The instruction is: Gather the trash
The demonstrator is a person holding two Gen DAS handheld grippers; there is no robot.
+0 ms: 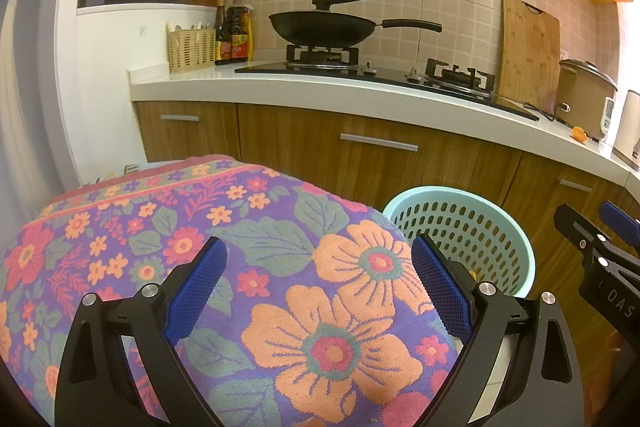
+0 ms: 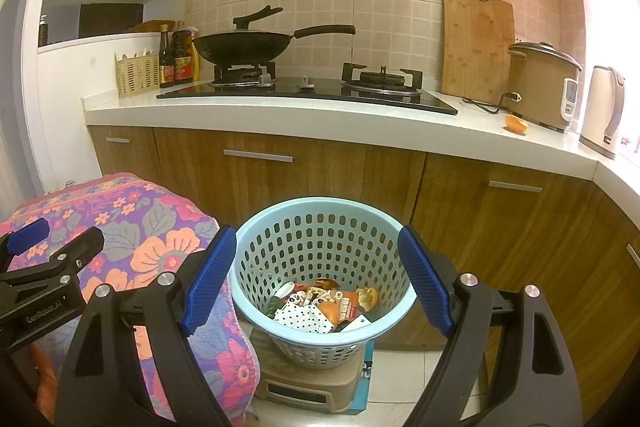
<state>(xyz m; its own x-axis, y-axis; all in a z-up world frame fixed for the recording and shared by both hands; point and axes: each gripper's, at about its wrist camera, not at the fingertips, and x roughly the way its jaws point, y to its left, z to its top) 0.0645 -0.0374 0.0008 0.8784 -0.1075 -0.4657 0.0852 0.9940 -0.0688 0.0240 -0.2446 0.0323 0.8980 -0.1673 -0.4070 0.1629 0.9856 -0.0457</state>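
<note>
The right gripper [image 2: 316,279] stood wide open with nothing between its jaws, poised over the pale blue basket [image 2: 320,205], which already held wrappers and an orange peel [image 2: 368,297]. The left gripper [image 1: 316,287] was equally spread and empty above the floral towel [image 1: 260,227]. One scrap of orange peel [image 2: 516,124] lay on the white countertop [image 2: 320,123] beside the rice cooker [image 2: 544,87], well apart from both tools. Reaching for it risked snagging the cooker's cord [image 2: 484,105] or nudging the kettle [image 2: 604,107]; the curled peel might also slip from the pads and fall short of the basket, which sat on a small stool [image 2: 308,383] and looked liable to tip if knocked
</note>
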